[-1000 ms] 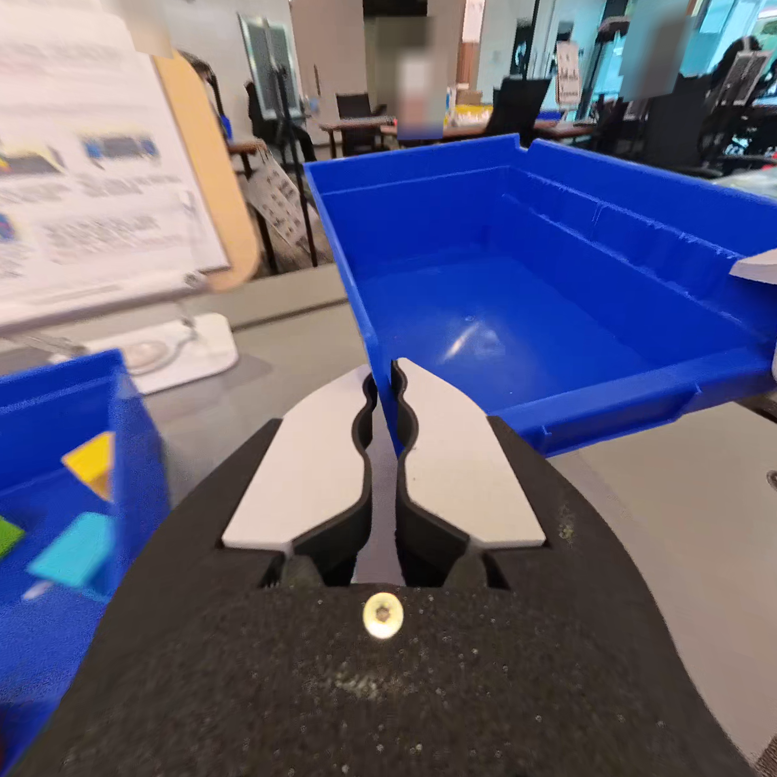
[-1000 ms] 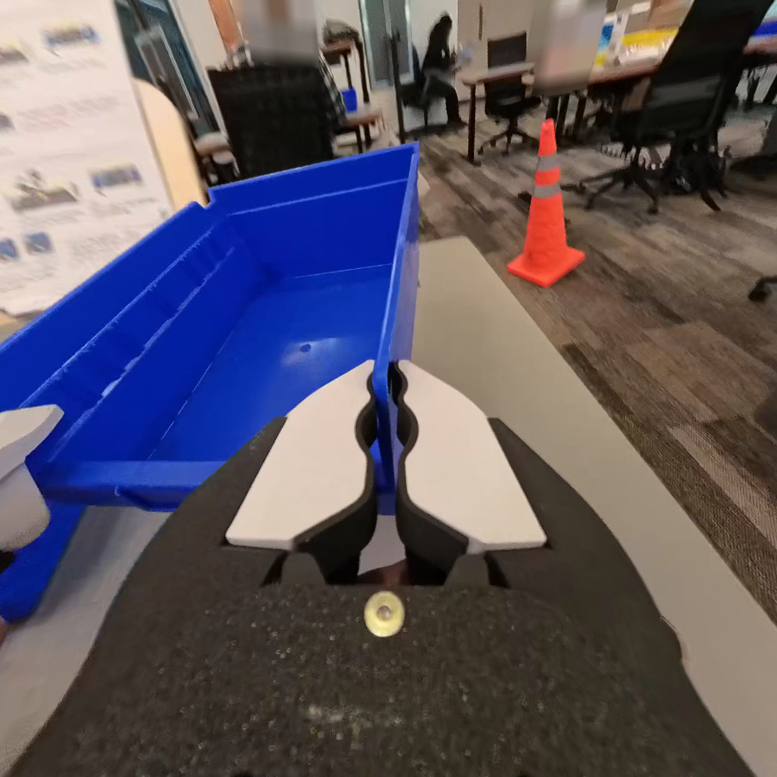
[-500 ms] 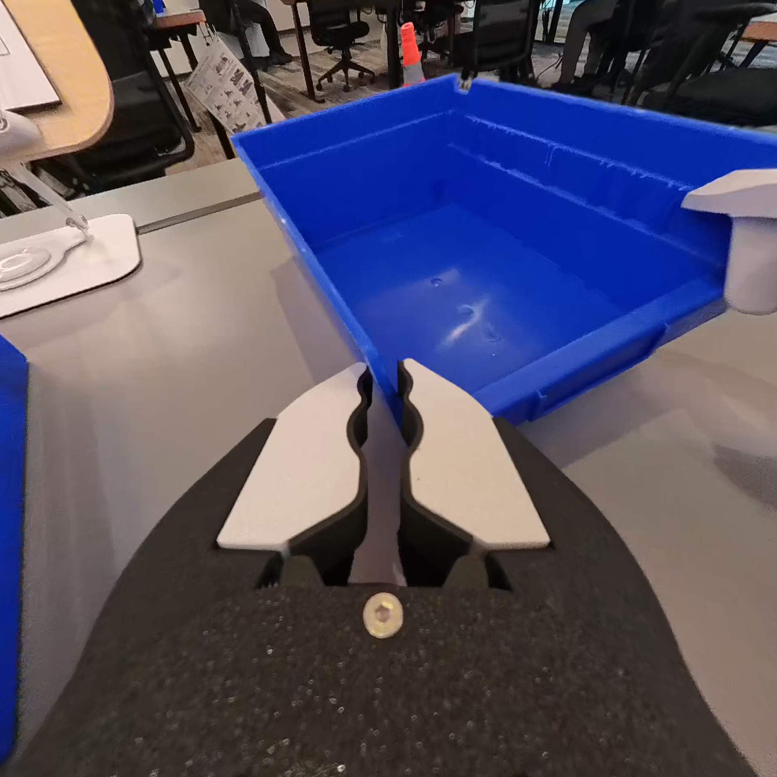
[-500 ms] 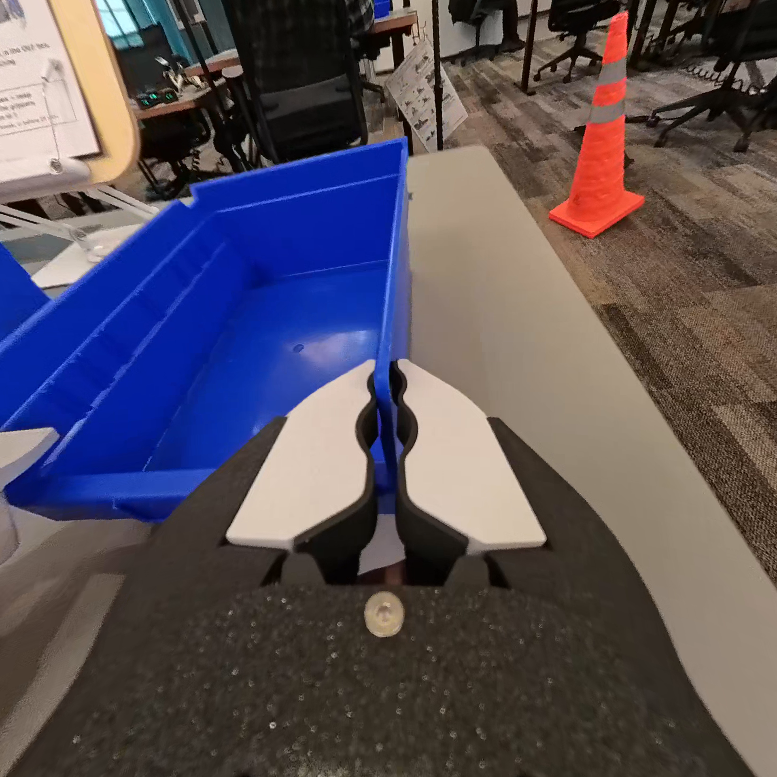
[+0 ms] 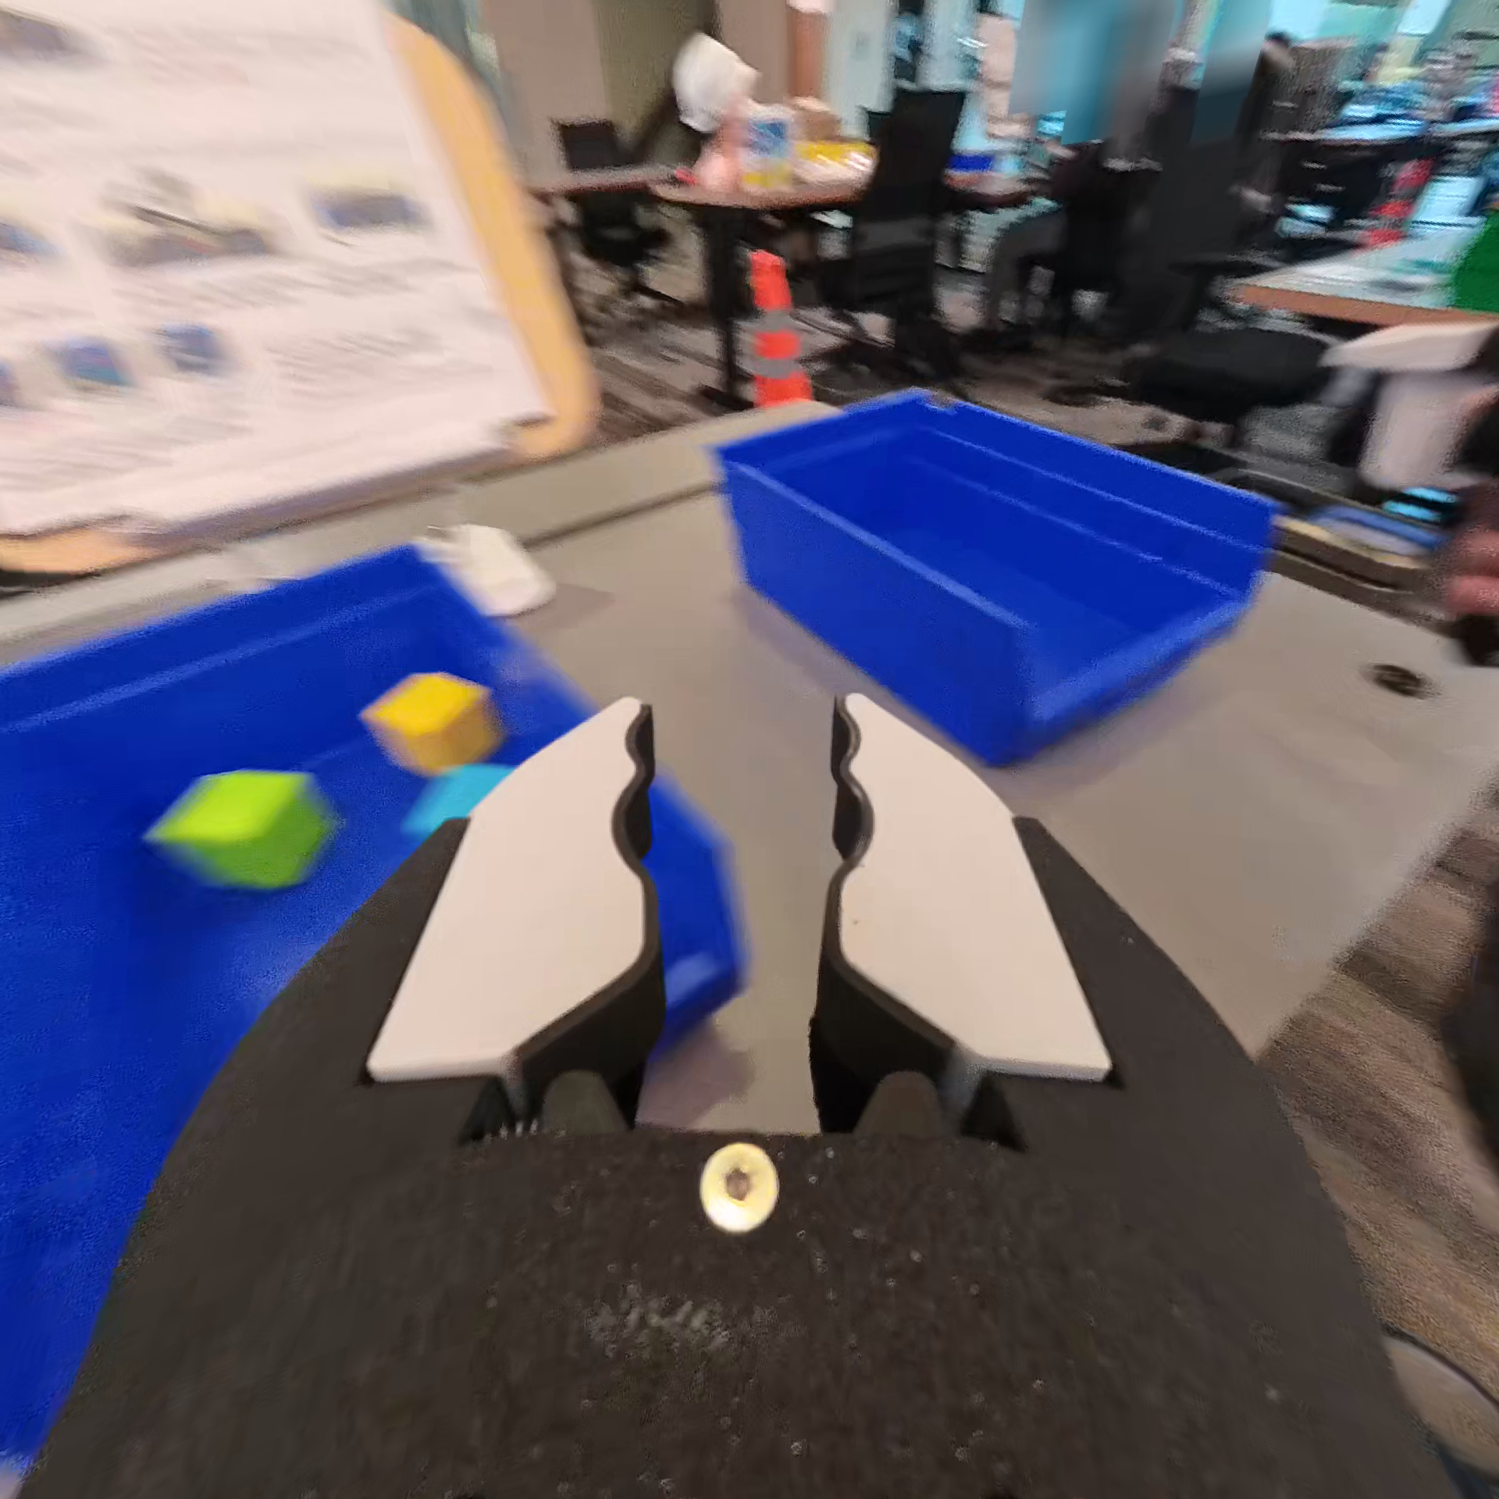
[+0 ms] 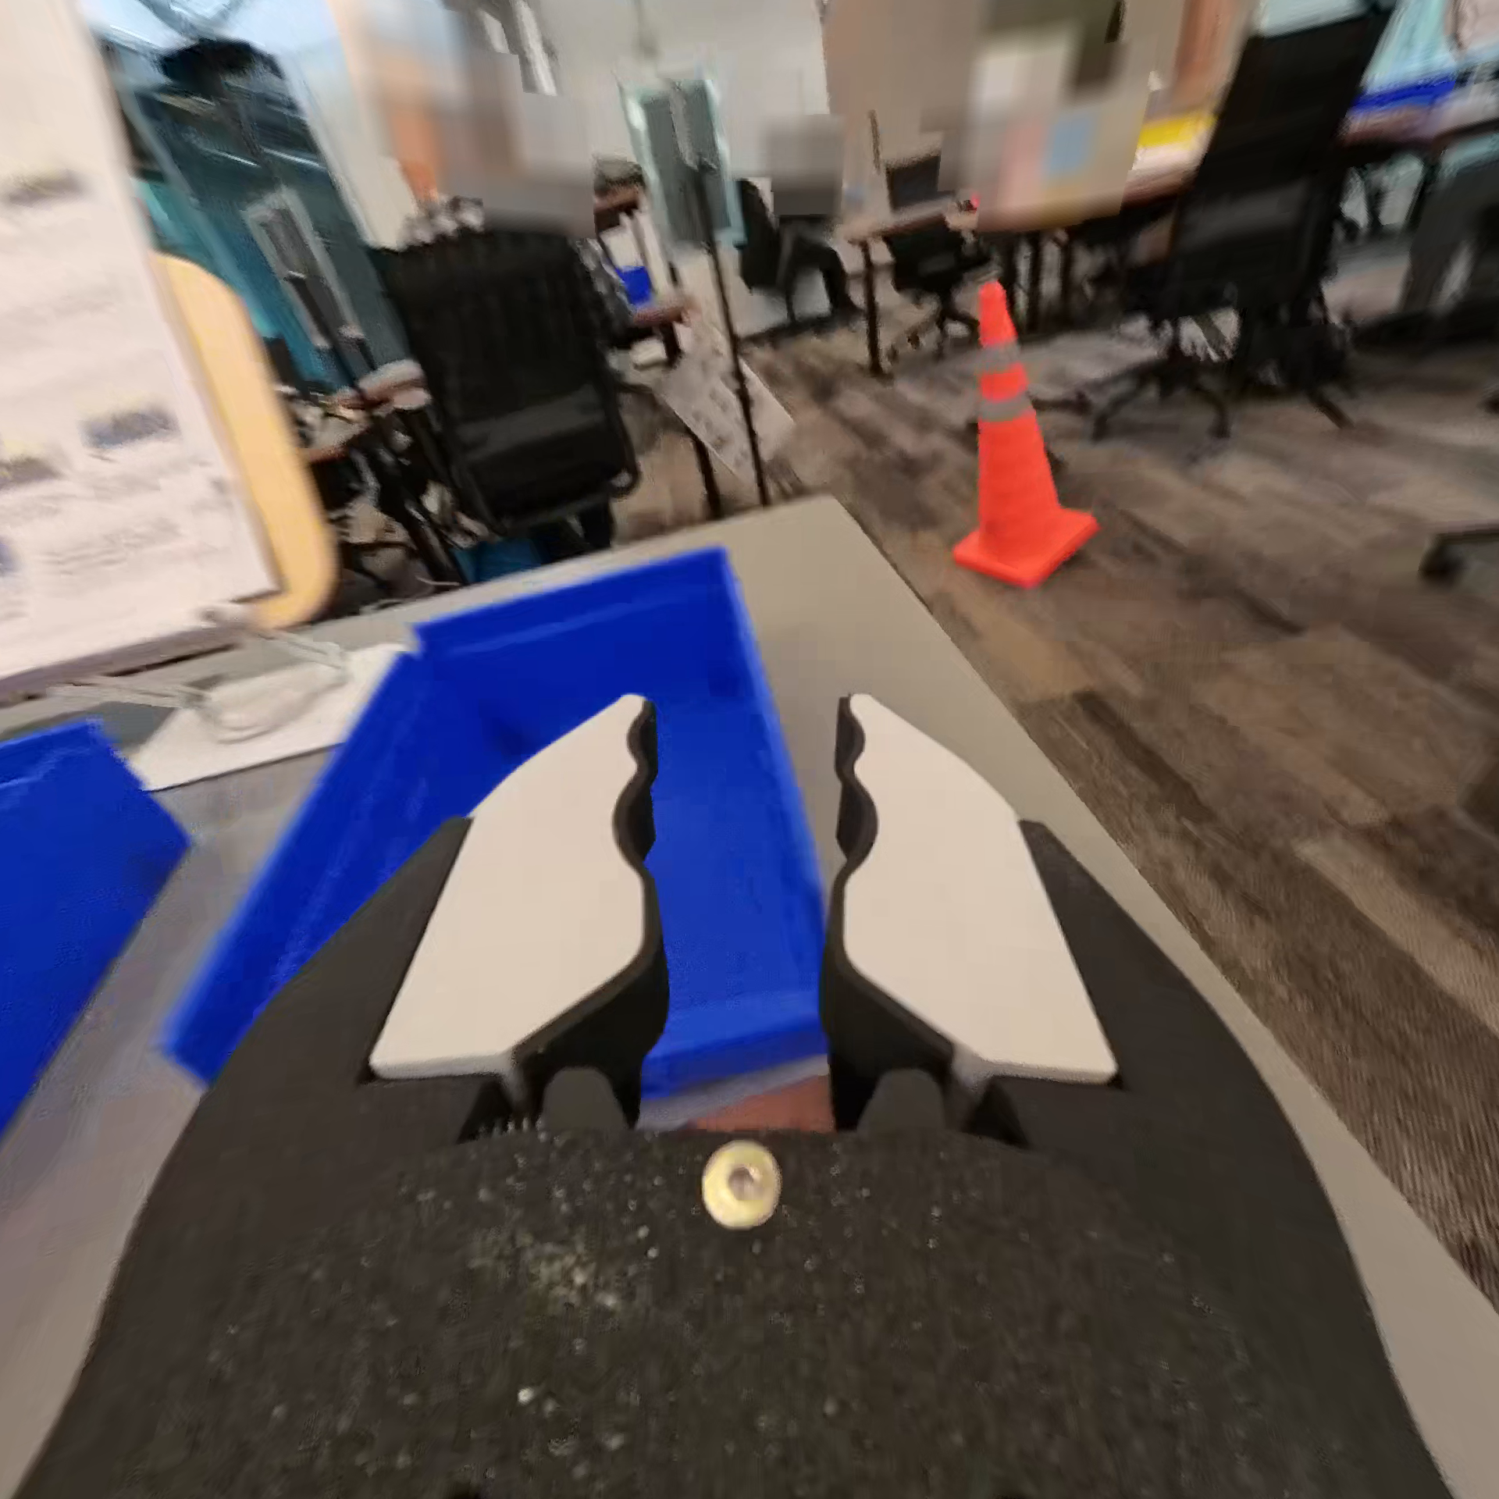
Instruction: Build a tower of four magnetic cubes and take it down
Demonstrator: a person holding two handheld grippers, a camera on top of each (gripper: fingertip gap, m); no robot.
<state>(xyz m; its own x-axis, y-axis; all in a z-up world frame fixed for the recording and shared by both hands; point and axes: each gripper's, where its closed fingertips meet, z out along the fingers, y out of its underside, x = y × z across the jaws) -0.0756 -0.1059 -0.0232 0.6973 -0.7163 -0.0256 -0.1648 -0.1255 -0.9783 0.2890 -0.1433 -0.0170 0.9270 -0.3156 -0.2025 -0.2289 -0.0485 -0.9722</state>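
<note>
Both grippers, left (image 5: pixel 740 730) and right (image 6: pixel 745 730), released from empty bin (image 5: pixel 998 568) rim since 0.5 s ago; jaws parted, nothing held. 3 cubes (image 5: pixel 434 722) now in view; stacking likely next.

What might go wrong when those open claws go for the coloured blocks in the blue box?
Both views are blurred, so aim may be off. The yellow cube, light blue cube and green cube lie tilted and close in the left bin; the open left gripper may grab a corner, or magnets may drag a neighbour along. A finger could catch the bin wall.
</note>
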